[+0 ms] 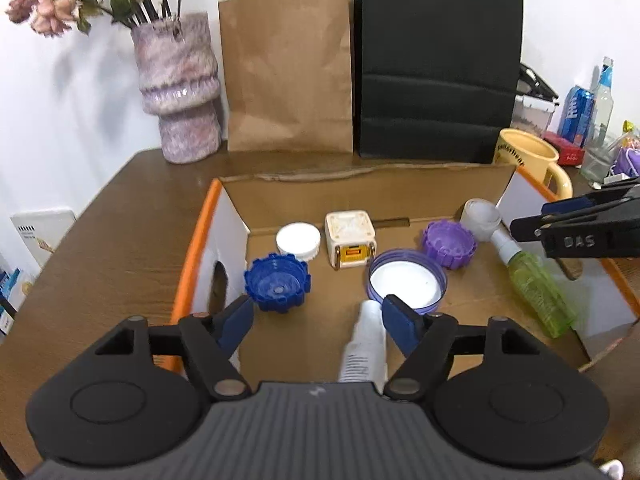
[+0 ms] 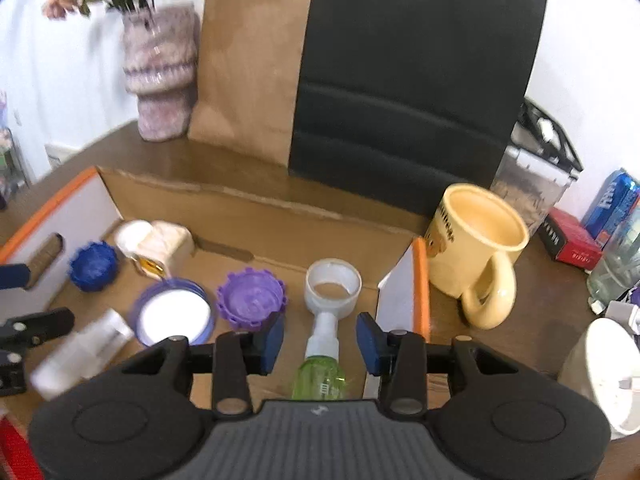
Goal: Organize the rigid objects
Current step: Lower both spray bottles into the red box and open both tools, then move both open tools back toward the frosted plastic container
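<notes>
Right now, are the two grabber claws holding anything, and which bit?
Nothing is held. The left gripper is open above the cardboard box, and the right gripper is open around, not touching, the green spray bottle.

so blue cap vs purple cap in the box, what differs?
Blue cap is dark blue and sits near the box's left wall; purple cap is lilac and sits right of centre, beside the tape roll. Both are notched, hollow side up, and ungripped.
</notes>
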Motion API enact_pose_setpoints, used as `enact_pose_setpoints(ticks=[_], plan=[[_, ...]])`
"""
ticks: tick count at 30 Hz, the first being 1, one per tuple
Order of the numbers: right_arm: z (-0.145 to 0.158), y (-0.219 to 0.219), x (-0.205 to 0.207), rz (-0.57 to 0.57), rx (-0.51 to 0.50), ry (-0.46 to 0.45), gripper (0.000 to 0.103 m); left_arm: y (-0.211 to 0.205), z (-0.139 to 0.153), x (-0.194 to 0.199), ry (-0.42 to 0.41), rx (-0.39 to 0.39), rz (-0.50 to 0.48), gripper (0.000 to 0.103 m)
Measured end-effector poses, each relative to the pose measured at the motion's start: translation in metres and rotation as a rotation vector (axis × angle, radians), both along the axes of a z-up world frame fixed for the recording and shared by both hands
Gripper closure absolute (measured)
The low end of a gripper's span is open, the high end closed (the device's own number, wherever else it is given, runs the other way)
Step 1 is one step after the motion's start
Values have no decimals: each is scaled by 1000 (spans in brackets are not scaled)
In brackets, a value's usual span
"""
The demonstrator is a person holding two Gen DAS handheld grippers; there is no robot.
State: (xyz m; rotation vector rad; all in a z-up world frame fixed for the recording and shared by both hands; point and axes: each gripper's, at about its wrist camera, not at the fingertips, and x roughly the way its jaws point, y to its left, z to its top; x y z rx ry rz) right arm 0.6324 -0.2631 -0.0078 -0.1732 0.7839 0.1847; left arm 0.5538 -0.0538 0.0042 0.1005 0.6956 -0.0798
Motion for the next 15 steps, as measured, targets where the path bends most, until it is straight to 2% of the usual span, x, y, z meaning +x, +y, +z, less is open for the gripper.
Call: enact_pose_setpoints(ticks=[1, 6, 7, 11, 15], plan=[[7, -1, -5, 1, 1, -9, 58, -1, 5, -3, -6, 2, 1, 29], [40, -7, -47, 13, 22, -76, 36, -3, 32, -35, -65, -6, 7, 26], [45, -8, -56, 19, 30, -90, 31, -4, 39, -46, -105, -11, 13, 25], [64, -14, -107, 47, 60, -169, 26, -8, 59, -98, -303, 16, 17, 22], [74, -14, -170, 76, 78, -275, 20, -5, 73, -145, -395, 19, 17, 21]])
